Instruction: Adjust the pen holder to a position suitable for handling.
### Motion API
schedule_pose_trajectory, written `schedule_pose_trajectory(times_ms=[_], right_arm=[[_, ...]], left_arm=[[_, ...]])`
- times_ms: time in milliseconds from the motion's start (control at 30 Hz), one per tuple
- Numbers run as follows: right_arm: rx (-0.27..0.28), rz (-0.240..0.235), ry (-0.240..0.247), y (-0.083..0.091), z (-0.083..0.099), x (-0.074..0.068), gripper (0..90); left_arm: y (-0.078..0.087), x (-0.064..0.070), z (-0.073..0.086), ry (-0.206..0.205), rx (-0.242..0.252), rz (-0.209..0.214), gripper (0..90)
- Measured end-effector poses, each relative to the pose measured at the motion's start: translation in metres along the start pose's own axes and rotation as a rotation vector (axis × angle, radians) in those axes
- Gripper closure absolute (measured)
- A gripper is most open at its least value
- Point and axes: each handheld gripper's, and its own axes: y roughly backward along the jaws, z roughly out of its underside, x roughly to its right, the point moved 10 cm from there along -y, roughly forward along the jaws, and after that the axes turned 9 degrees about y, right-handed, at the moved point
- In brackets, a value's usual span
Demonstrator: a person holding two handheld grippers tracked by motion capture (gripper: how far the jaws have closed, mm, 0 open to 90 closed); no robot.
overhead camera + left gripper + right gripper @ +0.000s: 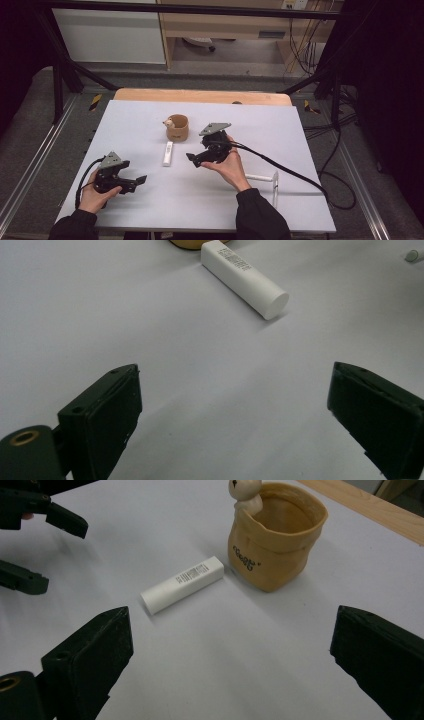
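A white tube (168,153) lies on the pale table (150,205), just in front of a tan sack-shaped cup (177,127) with a small figure on its rim. My left gripper (137,181) is open, low at the front left, pointing toward the tube (245,277), which lies well ahead of its jaws. My right gripper (194,159) is open just right of the tube. Ahead of its wide jaws (230,630) I see the tube (182,584) and the cup (275,542). The left gripper (50,550) shows at the far left there.
Two thin white sticks (259,177) lie on the table at the front right, by the right forearm. A black cable (290,172) trails off the right side. A wooden strip (200,96) edges the table's far side.
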Motion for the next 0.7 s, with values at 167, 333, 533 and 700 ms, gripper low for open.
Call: schedule_pose_trajectory(times_ms=[167,333,533,700], right_arm=[[0.010,-0.002,0.000,-0.010,-0.012,-0.001,5.3],[0.013,0.004,0.005,-0.020,-0.021,0.002,7.4],[0.000,0.014,0.024,-0.032,-0.029,0.009,11.3],[-0.008,0.015,0.038,-0.043,-0.036,0.013,15.3]], left_arm=[[0.000,0.000,0.000,0.001,-0.001,0.002,7.2],[0.000,0.000,0.000,-0.002,-0.002,0.001,7.2],[0.000,0.000,0.000,0.000,-0.002,0.002,7.2],[0.000,0.000,0.000,0.000,-0.001,0.002,7.2]])
